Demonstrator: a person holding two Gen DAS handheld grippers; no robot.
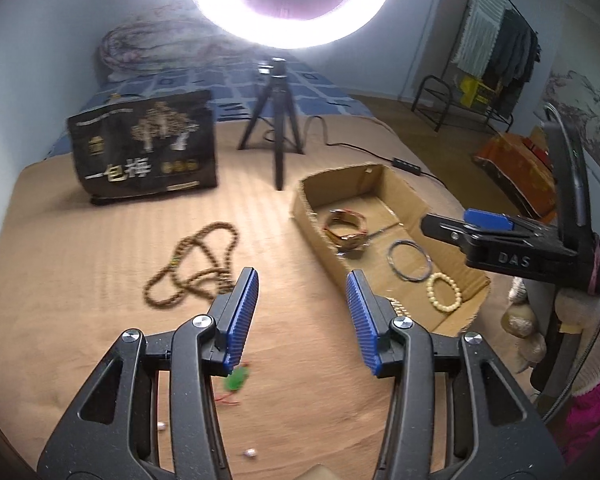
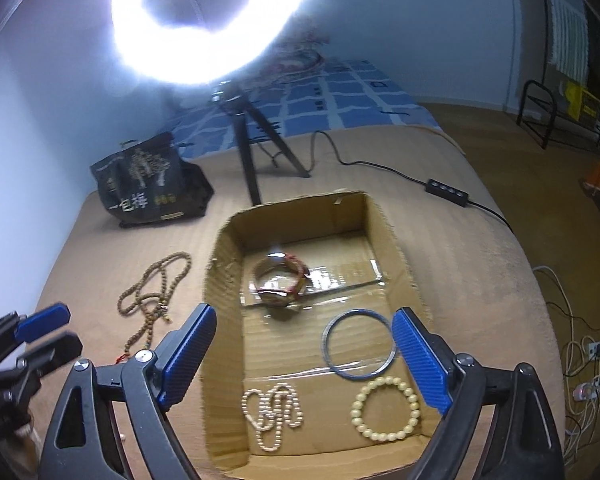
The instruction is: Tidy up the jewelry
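Observation:
A shallow cardboard box (image 2: 228,248) (image 1: 301,208) lies on the tan bed cover. It holds a red and gold bangle (image 2: 280,280) (image 1: 345,230), a thin dark ring bangle (image 2: 357,346) (image 1: 408,260), a cream bead bracelet (image 2: 385,408) (image 1: 443,292) and a small pearl necklace (image 2: 272,408). A long brown bead necklace (image 1: 196,268) (image 2: 152,300) lies on the cover left of the box. My left gripper (image 1: 301,284) is open and empty, just right of that necklace. My right gripper (image 2: 303,328) is open and empty above the box; it also shows in the left wrist view (image 1: 467,226).
A black printed bag (image 1: 144,148) (image 2: 148,180) stands at the back left. A ring light on a black tripod (image 1: 276,120) (image 2: 252,148) stands behind the box, its cable and switch (image 2: 447,192) trailing right. A green charm (image 1: 236,380) and small beads (image 1: 250,453) lie near my left gripper.

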